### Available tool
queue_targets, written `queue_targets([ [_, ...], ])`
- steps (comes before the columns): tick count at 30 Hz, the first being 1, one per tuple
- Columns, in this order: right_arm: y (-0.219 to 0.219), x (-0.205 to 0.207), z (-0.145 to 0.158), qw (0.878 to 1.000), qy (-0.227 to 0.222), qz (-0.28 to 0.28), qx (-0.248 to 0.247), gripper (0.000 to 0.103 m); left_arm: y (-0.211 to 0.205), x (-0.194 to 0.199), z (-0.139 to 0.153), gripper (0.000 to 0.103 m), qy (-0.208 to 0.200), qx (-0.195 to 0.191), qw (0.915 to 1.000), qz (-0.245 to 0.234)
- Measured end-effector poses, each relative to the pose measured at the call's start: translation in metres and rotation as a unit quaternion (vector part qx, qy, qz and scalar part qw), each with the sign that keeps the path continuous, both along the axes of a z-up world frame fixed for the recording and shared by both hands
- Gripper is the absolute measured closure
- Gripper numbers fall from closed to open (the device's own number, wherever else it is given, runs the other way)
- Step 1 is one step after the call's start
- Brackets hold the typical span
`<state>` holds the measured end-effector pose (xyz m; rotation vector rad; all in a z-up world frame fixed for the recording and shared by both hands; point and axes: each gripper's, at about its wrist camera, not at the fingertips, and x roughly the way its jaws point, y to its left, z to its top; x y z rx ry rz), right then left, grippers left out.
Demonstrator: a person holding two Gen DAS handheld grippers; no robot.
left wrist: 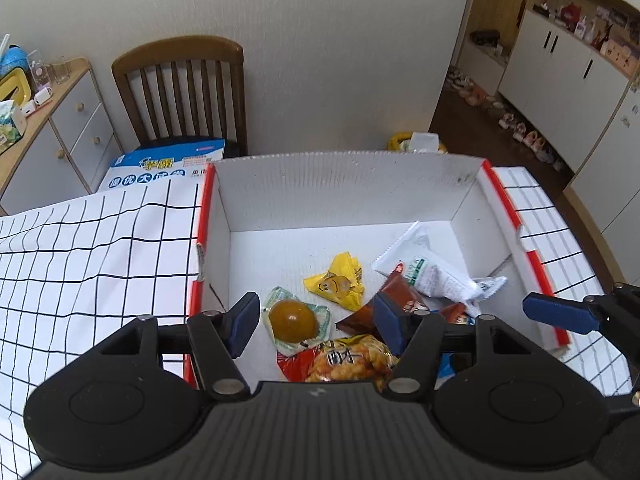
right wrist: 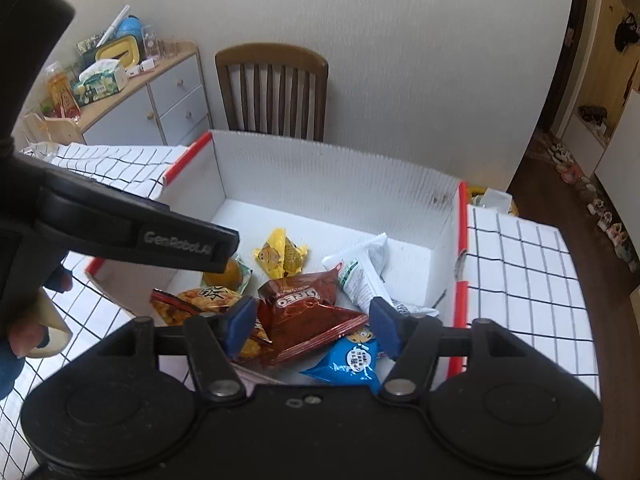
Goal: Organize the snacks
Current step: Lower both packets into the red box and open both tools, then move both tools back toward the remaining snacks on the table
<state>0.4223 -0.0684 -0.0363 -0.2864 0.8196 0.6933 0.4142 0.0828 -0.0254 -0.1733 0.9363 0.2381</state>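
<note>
Inside the white box on the worktop, light, crinkly, slippery snack packets lie heaped near its front edge, best pinched by a sealed seam, beneath both grippers, left gripper and right gripper, jaws apart and empty.

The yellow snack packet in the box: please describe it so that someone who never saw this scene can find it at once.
Find the white box with red edges on the checked tablecloth. Inside it, on the floor behind the heap of snacks, lies the yellow packet, between the jelly cup and the long white packet. It alone is bright yellow and shows a smiling cartoon face.
</note>
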Motion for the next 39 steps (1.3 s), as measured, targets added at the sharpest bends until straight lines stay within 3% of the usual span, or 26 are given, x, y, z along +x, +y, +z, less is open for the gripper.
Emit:
queue_targets([
  [20,-0.036,-0.071,0.060,0.998,-0.041,-0.018,0.054,0.019,-0.024,-0.109,0.072,0.041,-0.083,-0.007,0.9956,-0.044],
  [23,-0.042,-0.085,0.066,0.997,-0.046,-0.018,0.063,0.016,-0.026,-0.125,0.076,0.041,-0.088,-0.011,0.9947,-0.051],
  [26,-0.048,-0.098,0.072,0.996,-0.051,-0.017,0.070,0.015,-0.028,-0.139,0.079,0.028,-0.097,-0.017,0.9936,-0.054],
  [33,-0.063,-0.127,0.080,0.994,-0.058,-0.018,0.092,0.001,-0.033,-0.176,0.080,0.027,-0.122,0.001,0.9908,-0.059],
  [36,-0.071,-0.140,0.080,0.993,-0.059,-0.017,0.104,0.000,-0.035,-0.191,0.076,0.024,-0.127,0.020,0.9900,-0.058],
  [39,-0.078,-0.152,0.076,0.992,-0.049,-0.021,0.111,0.000,-0.033,-0.205,0.069,0.024,-0.127,0.014,0.9905,-0.051],
])
